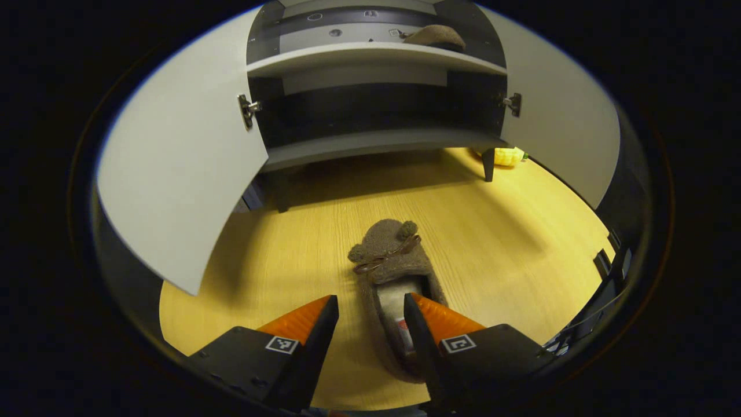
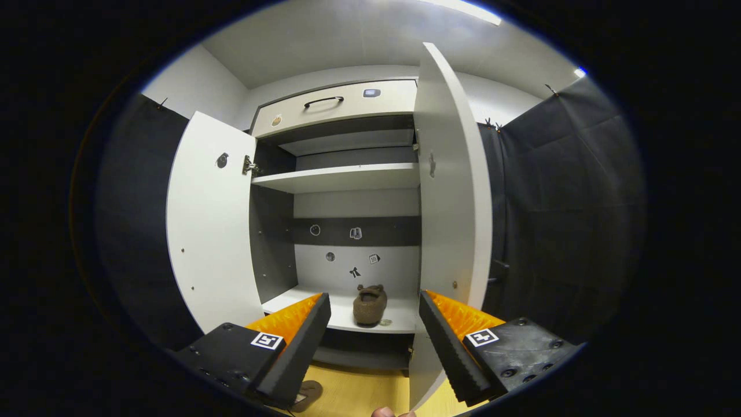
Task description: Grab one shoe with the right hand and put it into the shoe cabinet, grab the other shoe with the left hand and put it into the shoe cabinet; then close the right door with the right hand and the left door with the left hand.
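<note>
Brown fuzzy slipper (image 1: 392, 272) lies on the wooden floor (image 1: 498, 243) between the left gripper's (image 1: 370, 315) spread, empty fingers; its mate (image 2: 370, 305) sits on the cabinet shelf (image 2: 399, 318) ahead of the open, empty right gripper (image 2: 375, 315).

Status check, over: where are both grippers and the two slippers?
Both grippers open: left gripper straddling floor slipper, right gripper empty. Other slipper on cabinet shelf. Both doors open.
</note>
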A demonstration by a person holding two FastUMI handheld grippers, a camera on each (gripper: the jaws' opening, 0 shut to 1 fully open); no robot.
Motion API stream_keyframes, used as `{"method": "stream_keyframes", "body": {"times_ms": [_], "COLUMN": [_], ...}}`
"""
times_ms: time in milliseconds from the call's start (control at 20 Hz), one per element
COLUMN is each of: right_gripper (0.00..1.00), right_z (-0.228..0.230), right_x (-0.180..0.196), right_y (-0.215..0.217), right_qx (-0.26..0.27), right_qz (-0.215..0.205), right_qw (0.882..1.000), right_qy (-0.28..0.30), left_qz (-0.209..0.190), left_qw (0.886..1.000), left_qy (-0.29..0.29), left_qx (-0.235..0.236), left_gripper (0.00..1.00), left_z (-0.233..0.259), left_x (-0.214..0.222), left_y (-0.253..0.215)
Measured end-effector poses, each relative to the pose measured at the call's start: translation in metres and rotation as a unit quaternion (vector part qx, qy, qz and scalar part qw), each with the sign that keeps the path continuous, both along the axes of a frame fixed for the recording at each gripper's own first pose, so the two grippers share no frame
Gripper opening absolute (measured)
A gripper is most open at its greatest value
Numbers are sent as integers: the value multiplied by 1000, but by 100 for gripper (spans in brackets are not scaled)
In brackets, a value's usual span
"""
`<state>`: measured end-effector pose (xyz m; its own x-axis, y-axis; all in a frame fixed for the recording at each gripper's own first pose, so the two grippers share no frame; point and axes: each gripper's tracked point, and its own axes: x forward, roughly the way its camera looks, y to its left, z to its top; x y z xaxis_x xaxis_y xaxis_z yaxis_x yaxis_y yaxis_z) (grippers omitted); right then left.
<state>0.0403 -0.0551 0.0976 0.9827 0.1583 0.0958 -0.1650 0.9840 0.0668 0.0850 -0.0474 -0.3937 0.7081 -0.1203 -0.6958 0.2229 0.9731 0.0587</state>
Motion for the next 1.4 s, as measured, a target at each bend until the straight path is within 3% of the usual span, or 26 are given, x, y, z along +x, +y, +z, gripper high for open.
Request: {"method": "stream_keyframes", "body": {"times_ms": [150,300,400,500,650,950,1200,1400], "right_gripper": [98,99,99,95,99,99,99,99], "right_z": [-14,-21,-27,-31,-36,-42,-42,-44], "right_x": [-12,-18,-20,-21,-19,-16,-13,-13], "right_y": [-18,-38,-50,-61,-75,-92,-105,-116], "right_qx": [-12,-24,-21,-19,-23,-6,5,4], "right_qz": [-14,-34,-45,-52,-61,-73,-86,-96], "right_qw": [1000,999,999,998,997,997,996,995], "right_qy": [11,15,22,28,28,34,36,35], "left_qz": [14,6,11,26,32,18,28,40], "left_qw": [1000,999,999,999,998,997,994,990], "left_qy": [-9,-31,-41,-44,-59,-77,-105,-135], "left_qx": [-2,-5,4,4,16,-8,0,-25], "left_gripper": [63,61,54,39,15,11,10,8], "left_z": [-14,-13,-14,-11,11,88,173,248], "left_x": [25,44,52,54,50,42,44,50], "left_y": [-2,-10,-11,-11,-8,-20,-25,-32]}}
